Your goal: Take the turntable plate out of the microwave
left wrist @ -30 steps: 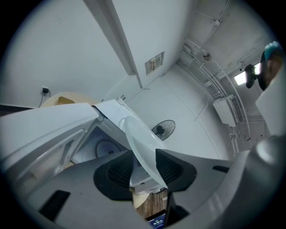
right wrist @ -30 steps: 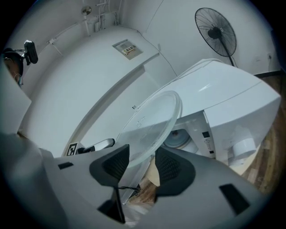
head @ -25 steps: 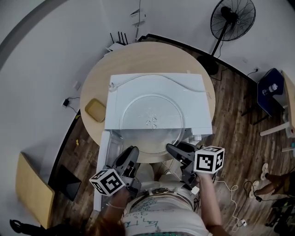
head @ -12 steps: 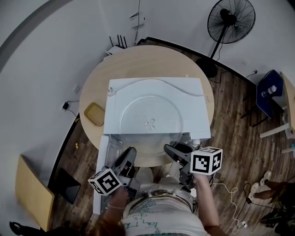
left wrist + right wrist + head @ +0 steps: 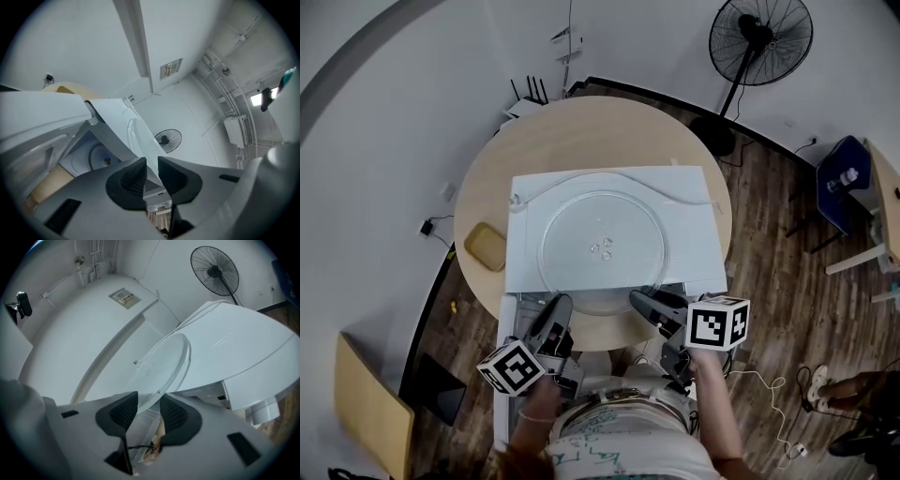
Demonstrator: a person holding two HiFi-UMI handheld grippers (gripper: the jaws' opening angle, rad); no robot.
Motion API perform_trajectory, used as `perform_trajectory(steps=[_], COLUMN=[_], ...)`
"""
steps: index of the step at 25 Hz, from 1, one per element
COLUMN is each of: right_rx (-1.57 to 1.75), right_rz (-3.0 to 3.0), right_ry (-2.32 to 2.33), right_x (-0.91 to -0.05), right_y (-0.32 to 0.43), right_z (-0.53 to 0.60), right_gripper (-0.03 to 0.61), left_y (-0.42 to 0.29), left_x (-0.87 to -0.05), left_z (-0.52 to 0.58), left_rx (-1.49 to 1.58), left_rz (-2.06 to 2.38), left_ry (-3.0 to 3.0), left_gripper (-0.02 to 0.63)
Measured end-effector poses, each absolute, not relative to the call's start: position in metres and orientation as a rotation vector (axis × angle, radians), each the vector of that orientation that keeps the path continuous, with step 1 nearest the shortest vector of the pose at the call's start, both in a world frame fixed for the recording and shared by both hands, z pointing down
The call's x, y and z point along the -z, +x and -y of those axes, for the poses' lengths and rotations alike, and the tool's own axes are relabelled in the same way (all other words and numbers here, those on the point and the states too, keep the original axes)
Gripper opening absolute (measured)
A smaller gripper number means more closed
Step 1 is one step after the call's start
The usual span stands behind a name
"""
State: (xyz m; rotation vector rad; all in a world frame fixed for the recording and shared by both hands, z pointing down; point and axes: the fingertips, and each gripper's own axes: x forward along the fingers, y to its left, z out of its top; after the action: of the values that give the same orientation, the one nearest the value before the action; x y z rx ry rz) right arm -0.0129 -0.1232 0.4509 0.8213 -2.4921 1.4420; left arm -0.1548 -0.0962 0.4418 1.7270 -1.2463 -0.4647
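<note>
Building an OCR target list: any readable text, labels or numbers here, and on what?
None legible in any view.
Label on the white wall or ceiling: too small to read.
Shirt print: blurred, unreadable.
Small dark mark at the turntable plate: too small to read.

Clear plate (image 5: 602, 251) over white microwave (image 5: 525, 234); tan table (image 5: 609, 131); dark wood-grain floor (image 5: 769, 244); black fan (image 5: 759, 42); black-and-white patterned cubes (image 5: 718, 323).
</note>
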Motion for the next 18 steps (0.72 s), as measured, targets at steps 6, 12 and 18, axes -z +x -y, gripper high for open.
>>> perform_trajectory(steps=[6,12,18], right_rx=[-1.344,-0.872,-0.505], right_rz=[2.507,2.480,2.628], right_ry=[0.787,0.803,0.993], right_x=[-0.456,-0.459,-0.436], right_y=[-0.009,0.012,0.022], right_z=[0.120,0.105,0.108], right_gripper=[0.163,0.226,-0.002], left_y=[-0.155,-0.159,-0.148], left_x=[-0.443,-0.438,-0.422], left_z=[0.107,0.109,0.094], left_rx=[0.424,0.397,0.106], left_rz=[1.287,1.392,1.499], left_ry=[1.769,1.810,2.095], left_gripper=[0.075,0.080,0.144])
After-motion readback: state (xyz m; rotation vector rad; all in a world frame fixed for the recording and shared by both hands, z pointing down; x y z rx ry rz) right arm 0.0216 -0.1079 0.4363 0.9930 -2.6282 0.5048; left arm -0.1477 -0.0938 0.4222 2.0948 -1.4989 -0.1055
